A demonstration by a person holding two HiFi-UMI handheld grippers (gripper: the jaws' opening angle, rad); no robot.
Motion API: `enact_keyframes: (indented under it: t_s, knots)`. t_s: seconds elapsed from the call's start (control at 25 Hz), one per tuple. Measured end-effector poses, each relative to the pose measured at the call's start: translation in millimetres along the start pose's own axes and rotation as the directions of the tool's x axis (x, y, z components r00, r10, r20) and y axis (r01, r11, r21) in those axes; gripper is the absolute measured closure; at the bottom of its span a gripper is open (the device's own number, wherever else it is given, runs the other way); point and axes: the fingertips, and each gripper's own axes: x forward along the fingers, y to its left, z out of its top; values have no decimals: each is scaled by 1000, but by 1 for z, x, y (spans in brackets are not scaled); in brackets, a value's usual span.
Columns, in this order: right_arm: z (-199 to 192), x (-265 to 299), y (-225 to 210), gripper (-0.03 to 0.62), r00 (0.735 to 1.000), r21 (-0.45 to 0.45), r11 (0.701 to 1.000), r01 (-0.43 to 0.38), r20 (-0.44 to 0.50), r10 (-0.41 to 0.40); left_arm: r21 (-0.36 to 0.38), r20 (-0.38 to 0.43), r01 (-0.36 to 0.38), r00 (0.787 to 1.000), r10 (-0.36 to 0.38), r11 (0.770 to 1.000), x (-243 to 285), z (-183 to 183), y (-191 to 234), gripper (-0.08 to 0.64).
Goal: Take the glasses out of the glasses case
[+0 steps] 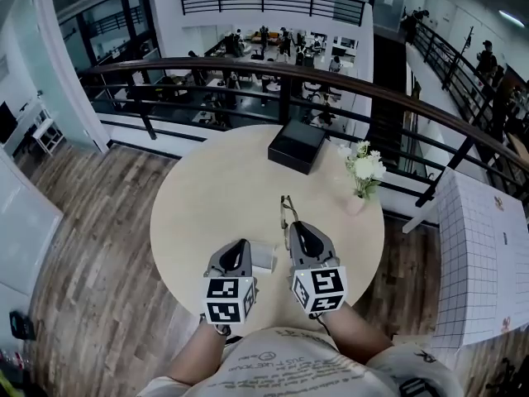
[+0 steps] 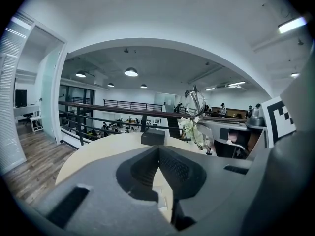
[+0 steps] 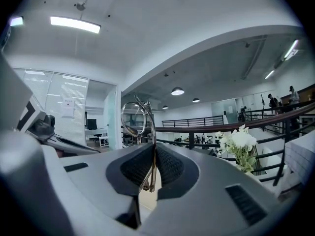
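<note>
Left gripper (image 1: 238, 251): nearest, low over the desk's near side. Its jaws are clenched tip to tip on nothing (image 2: 158, 151). Its marker cube covers the hand behind it.
Right gripper (image 1: 297, 231): just beside the left one. Its jaws are grasping the glasses by the folded temples (image 3: 153, 149).
Glasses (image 3: 134, 119): held off the desk, with the lenses standing up past the jaw tips. In the head view they show only as a thin wire outline (image 1: 286, 208) that is hard to make out.
White item (image 1: 264, 256): lies on the desk between the two grippers, partly hidden by the left one. I cannot tell what it is.
Desk (image 1: 207, 197): round and pale, bare at the left and in the middle. Its near rim is hidden under the person's body.
Flowers (image 1: 364, 168): white, in a small vase by the right rim, ahead and right of the right gripper and well apart from it.
Black box (image 1: 297, 145): sits at the far rim.
Railing (image 1: 248, 66): dark and curved, close behind the far rim.
Gridded board (image 1: 483, 255): to the right of the desk, cut off by the frame.
</note>
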Motion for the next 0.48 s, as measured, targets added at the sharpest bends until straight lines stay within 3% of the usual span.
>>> enact_keyframes:
  t_s: [0.48]
  knots:
    - [-5, 8, 20, 560, 998, -17, 998, -52, -32, 52, -19, -7, -15, 1000, 15, 1000, -5, -4, 10, 548]
